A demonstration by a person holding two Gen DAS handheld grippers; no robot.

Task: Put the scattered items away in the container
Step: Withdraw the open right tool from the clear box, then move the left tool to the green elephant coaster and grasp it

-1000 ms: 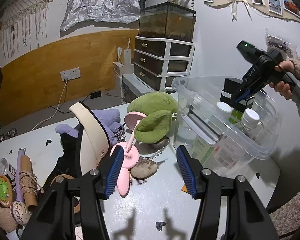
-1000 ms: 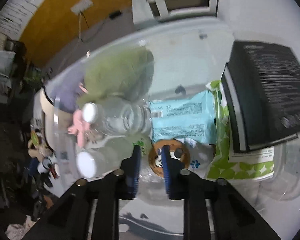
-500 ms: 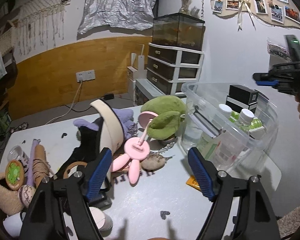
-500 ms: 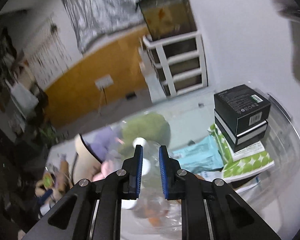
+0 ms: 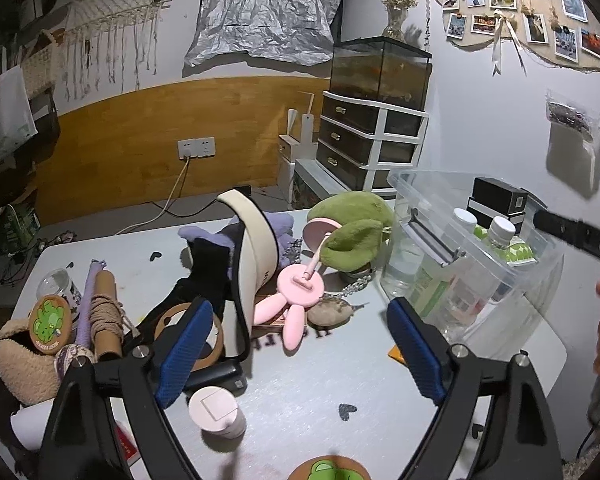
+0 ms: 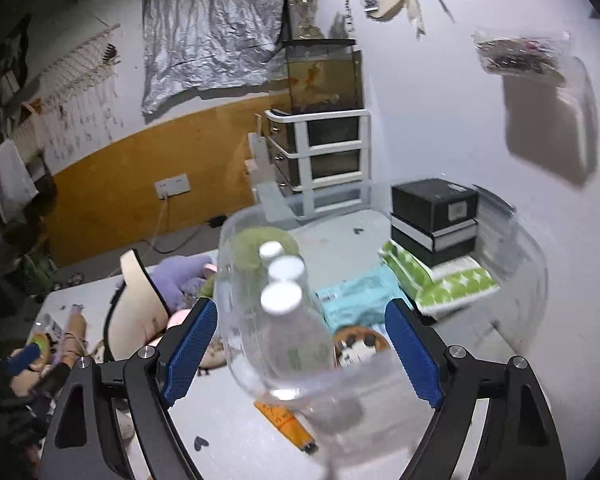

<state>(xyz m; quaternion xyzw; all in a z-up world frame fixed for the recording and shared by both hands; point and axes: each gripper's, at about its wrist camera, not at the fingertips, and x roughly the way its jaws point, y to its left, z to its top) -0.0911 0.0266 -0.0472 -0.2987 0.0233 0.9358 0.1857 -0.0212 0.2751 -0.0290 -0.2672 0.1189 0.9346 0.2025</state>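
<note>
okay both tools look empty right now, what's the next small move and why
Probably ease the left tool forward and down onto the pink bunny-shaped toy on the grey table. Its jaws are opening with nothing between them, and the toy lies just ahead, outside the clear plastic container.

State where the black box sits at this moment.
In both wrist views the black box sits inside the clear container at its far right end, stacked on a black-and-white box beside the green patterned packet.
</note>
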